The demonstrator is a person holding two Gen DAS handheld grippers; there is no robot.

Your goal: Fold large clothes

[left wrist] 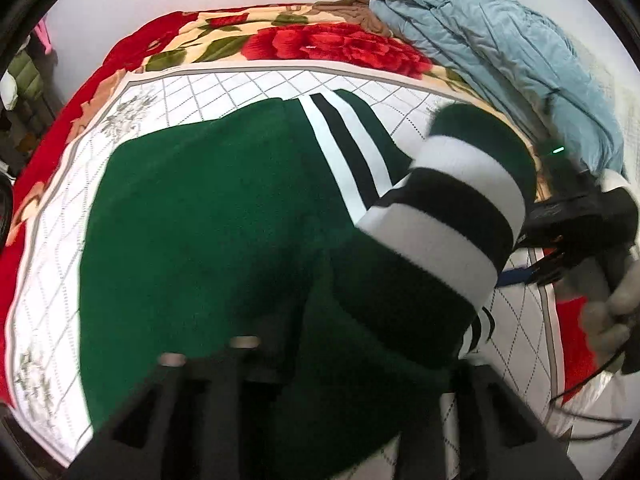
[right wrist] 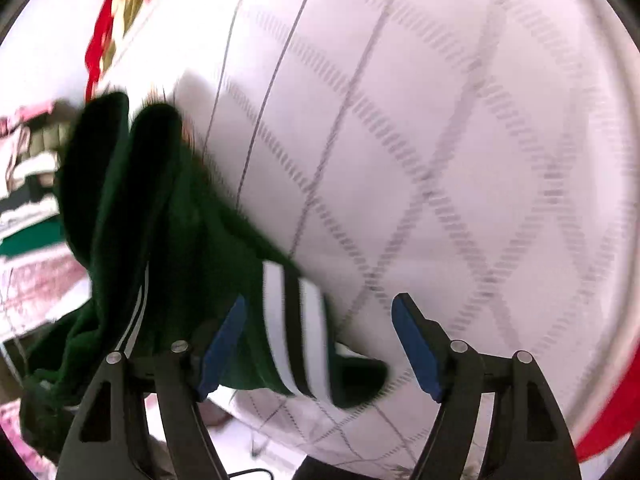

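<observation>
A big dark green garment (left wrist: 208, 216) with white and black stripes is spread over a white quilted sheet (left wrist: 56, 280) on a bed, with a red floral blanket (left wrist: 320, 40) showing at the far edge and a pale blue duvet (left wrist: 500, 40) bunched up at the far right; in the left wrist view the green fabric fills most of the middle, and a striped part of it (left wrist: 444, 216) is lifted up to the right of centre, folded over the flat body of the garment.

The left gripper (left wrist: 320, 412) sits at the near bottom edge of its own view, blurred; green cloth is seen right between and over its fingers, but whether the pads are actually pressing on it can't be told, so its state is left as unclear.

The right gripper (right wrist: 316, 344) is seen much better in its own view; its blue-padded jaws are spread fairly wide, and the striped edge of the garment (right wrist: 292, 332) hangs in the gap, lying up against the left blue pad (right wrist: 222, 348); the right pad (right wrist: 416, 352) is well clear of the fabric, so nothing is being pinched; the rest of the green cloth bunches up off to the left and far side of that gripper, over the quilted sheet.

From the left wrist view the right gripper (left wrist: 560, 248) is also spotted at the right edge, held by a gloved hand (left wrist: 616, 312), just beside the lifted striped part.
</observation>
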